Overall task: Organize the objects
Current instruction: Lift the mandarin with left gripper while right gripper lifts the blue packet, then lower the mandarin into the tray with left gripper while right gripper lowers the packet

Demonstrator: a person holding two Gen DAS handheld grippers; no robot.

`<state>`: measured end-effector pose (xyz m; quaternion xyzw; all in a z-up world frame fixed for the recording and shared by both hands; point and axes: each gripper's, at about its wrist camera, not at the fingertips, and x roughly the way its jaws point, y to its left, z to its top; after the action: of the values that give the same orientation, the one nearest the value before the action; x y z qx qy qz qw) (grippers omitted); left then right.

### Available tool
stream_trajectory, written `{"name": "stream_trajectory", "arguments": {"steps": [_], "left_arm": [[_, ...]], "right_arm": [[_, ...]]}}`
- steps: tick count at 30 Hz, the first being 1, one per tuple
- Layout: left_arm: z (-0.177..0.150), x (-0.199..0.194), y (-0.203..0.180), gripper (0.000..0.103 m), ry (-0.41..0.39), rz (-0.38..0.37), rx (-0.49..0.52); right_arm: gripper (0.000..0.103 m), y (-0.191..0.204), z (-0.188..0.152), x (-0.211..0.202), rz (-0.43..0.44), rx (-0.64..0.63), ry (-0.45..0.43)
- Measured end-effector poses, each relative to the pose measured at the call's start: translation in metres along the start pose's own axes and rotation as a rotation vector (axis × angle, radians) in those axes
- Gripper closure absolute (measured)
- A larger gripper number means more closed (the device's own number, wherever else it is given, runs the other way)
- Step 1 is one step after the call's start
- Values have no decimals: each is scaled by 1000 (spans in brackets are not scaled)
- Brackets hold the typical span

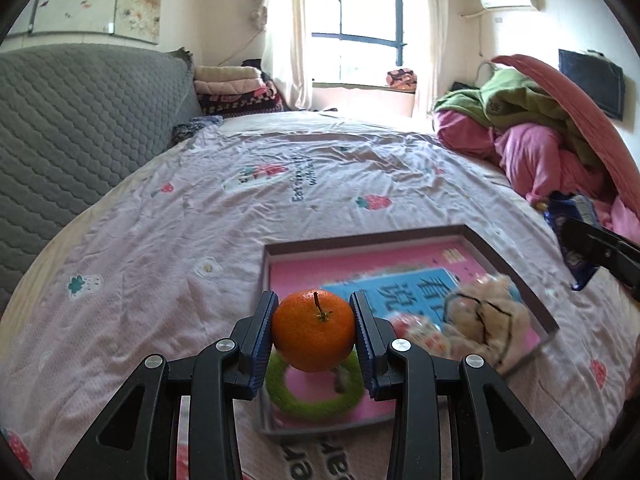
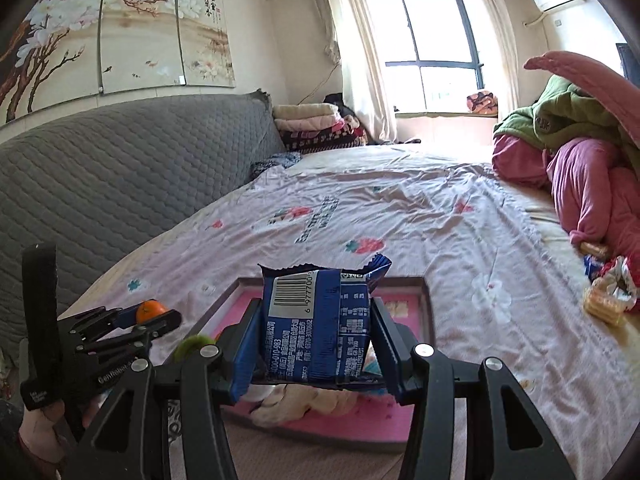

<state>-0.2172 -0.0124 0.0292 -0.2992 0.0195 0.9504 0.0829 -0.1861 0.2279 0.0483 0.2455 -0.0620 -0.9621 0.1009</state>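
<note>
Left wrist view: my left gripper (image 1: 314, 330) is clamped on a tangerine (image 1: 313, 330), blue pads pressing both sides, stem facing the camera. It's held off the surface, above the near end of a shallow tray (image 1: 510, 264) that sits on the bed sheet (image 1: 160, 248). Tray has a pink liner, a blue printed sheet with characters (image 1: 404, 284) and a green ring (image 1: 312, 396) right under the fruit. A fuzzy beige item (image 1: 490, 320) lies at the tray's right side, blurred, can't ID it. My right gripper's fingers show at the right edge, with the blue packet (image 1: 576, 256) partly visible.

Right wrist view: my right gripper (image 2: 316, 336) is closed on a blue snack packet (image 2: 318, 320), barcode side up, pads squeezing its left and right edges. Packet is in the air over the same tray (image 2: 426, 308). Left gripper (image 2: 154, 318) is off to the left with the tangerine (image 2: 150, 310) between its fingers; my left hand (image 2: 44, 436) is on its handle. The two grippers are apart, not touching.

More wrapped snacks (image 2: 604, 296) lie on the sheet at the right, near a pile of pink and green bedding (image 2: 580, 160), outside the tray. Grey quilted headboard (image 2: 120, 168) on the left.
</note>
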Motion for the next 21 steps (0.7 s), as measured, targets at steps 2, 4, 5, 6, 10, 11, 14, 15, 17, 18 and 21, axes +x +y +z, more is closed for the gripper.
{"name": "stream_trajectory", "arguments": {"steps": [2,4,5,6,10,11,14,15,17,18,21], "left_arm": [[5,4,8,65,0,0,-16],[9,9,13,65,-2,11,-21],[10,11,15,65,-1,12,-23],[10,12,14,65,0,10,-25],[5,23,12,65,22,8,-18],[4,26,11,65,31,8,-12],[-4,34,4,65,54,2,0],[-6,37,1,65,62,-1,5],[-12,41,-4,65,77,-11,7],[-14,43,-6,65,86,-19,8],[-21,49,-17,65,109,-35,25]], "right_arm": [[51,-4,4,2,-10,1,-9],[51,-7,8,4,-16,3,-16],[51,-8,9,6,-15,2,-15],[51,-9,10,7,-22,-1,-16],[51,-13,7,15,-29,1,0],[51,-13,4,18,-28,4,15],[51,-15,-6,28,-36,6,59],[51,-15,-10,31,-40,5,72],[51,-13,-18,37,-38,5,100],[51,-12,-21,39,-35,5,109],[51,-6,-33,45,-38,-10,133]]}}
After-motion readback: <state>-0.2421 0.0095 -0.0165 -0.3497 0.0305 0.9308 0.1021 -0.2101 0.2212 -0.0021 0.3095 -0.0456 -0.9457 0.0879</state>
